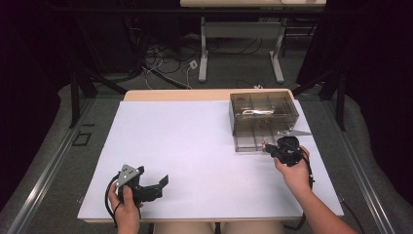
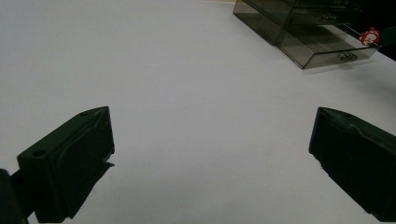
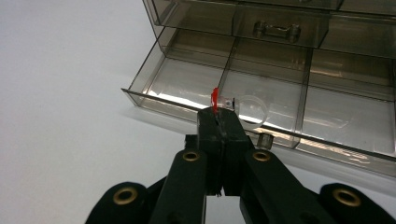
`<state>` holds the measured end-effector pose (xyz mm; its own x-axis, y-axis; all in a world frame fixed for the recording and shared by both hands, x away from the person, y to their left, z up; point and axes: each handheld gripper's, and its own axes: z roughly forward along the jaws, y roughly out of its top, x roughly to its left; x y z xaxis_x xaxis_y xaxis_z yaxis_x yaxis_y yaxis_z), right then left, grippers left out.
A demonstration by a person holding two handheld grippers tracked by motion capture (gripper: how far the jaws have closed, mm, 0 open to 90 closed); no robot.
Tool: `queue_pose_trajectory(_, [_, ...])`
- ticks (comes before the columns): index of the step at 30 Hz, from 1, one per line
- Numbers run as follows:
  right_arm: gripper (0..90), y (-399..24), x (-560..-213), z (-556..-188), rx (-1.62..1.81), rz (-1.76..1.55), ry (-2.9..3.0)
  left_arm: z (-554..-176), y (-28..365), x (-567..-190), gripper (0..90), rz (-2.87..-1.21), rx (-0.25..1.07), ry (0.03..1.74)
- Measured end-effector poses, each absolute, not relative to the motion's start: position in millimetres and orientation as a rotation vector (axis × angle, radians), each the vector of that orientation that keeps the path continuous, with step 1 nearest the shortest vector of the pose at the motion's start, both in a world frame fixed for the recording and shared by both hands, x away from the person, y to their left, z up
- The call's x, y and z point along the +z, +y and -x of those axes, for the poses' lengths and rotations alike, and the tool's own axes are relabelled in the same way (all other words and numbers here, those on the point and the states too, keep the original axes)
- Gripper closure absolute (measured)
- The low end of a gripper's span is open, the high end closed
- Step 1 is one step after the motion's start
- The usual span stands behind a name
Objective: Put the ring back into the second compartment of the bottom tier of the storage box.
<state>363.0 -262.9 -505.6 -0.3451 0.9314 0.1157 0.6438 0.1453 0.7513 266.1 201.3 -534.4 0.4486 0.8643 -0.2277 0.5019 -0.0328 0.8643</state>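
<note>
Right gripper (image 3: pixel 218 122) jaws clamped on a small red-topped ring (image 3: pixel 223 102) just above the open drawer (image 3: pixel 187 81). Lower past the rim ahead before releasing. Left gripper (image 2: pixel 210 154) jaws wide apart, idle over the desk (image 2: pixel 163 70).

My table (image 1: pixel 195 146) has a white top with a wooden strip along its far edge. Near the far right corner, a smoky transparent drawer box (image 1: pixel 263 111) stands directly on it. Its lower drawer (image 1: pixel 253 141) is pulled out toward me.
</note>
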Motion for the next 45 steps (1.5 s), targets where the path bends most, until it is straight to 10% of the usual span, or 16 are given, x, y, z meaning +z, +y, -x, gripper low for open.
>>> queue_pose_trajectory(45, [89.5,-261.0,-519.5,-401.4,0.995,-1.566,2.005,-267.4,200.7,-534.4,0.4,-1.695,0.445,1.189])
